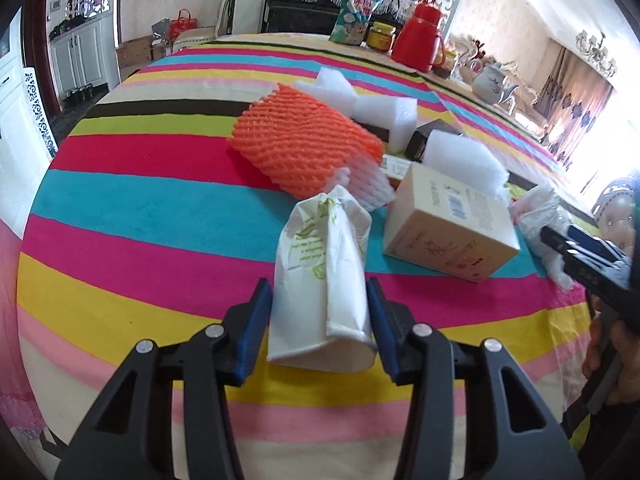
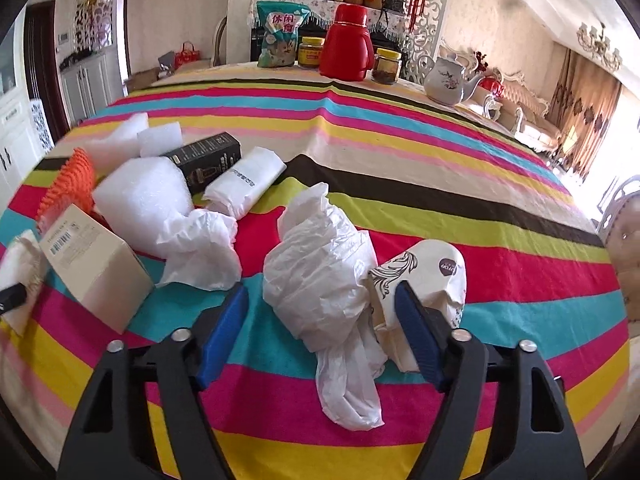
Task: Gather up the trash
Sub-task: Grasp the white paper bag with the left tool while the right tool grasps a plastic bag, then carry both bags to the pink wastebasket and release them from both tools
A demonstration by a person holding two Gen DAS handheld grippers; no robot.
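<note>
Left wrist view: my left tongs [image 1: 319,312] straddle the paper bag [image 1: 324,276], its long axis running straight ahead between the blue pads [image 1: 253,332]. They look spread, flanking rather than squeezing, though the right pad may just touch. Beyond the bag sit the orange net [image 1: 304,140] and the box [image 1: 448,224]. Right of the box, my right tongs [image 2: 322,328] gape around the plastic bag [image 2: 320,276], with the cup [image 2: 424,280] beside it.
</note>
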